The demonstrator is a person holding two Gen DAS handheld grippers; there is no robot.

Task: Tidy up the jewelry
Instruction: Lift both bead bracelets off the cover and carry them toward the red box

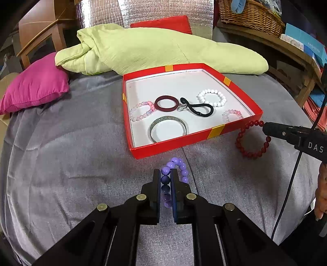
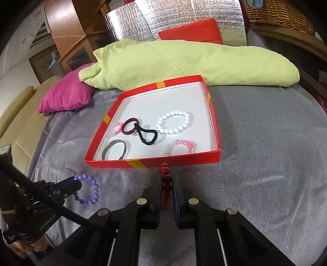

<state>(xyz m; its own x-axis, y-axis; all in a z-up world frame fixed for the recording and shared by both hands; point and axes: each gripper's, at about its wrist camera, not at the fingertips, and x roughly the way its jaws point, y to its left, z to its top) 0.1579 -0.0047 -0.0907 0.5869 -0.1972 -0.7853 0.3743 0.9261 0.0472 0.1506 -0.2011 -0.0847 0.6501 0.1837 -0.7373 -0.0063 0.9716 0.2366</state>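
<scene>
Grey bed cover (image 1: 71,153) carries everything; it's a bed, fills both wrist views. Light green folded blanket (image 1: 155,49) lies far ahead of both tools, past the box. Magenta pillow (image 1: 34,90) ahead-left of the left tool, red cushion (image 1: 163,23) behind the blanket against a silver foil panel (image 1: 143,12). Wicker basket (image 1: 251,14) far ahead-right on a wooden shelf.

Red box lid tray (image 1: 184,141), white inside, yellow tape marks on the rim, sits just ahead of both tools. Inside it: silver bangle (image 1: 152,127) nearest the left tool, dark red ring bangle (image 1: 166,103), black hair tie (image 1: 204,110) twisted in a figure eight, white bead bracelet (image 1: 212,97), two pink bead bracelets, one at the left wall (image 1: 141,111), one at the near right corner (image 1: 232,114).

Left tool (image 1: 165,178) closed on the purple bead bracelet (image 1: 177,163); beads pinched between the pads, rest of the loop curls out ahead-right of the tips, short of the tray's near wall. Right tool (image 2: 166,182) closed on the dark red bead bracelet (image 2: 165,170); beads stacked between the pads, top beads right at the tray's near wall. From the left wrist view this bracelet (image 1: 252,141) hangs as a loop off the right tool's tip (image 1: 265,129), beside the tray's near right corner. Hand (image 1: 321,190) partly visible at the edge.
</scene>
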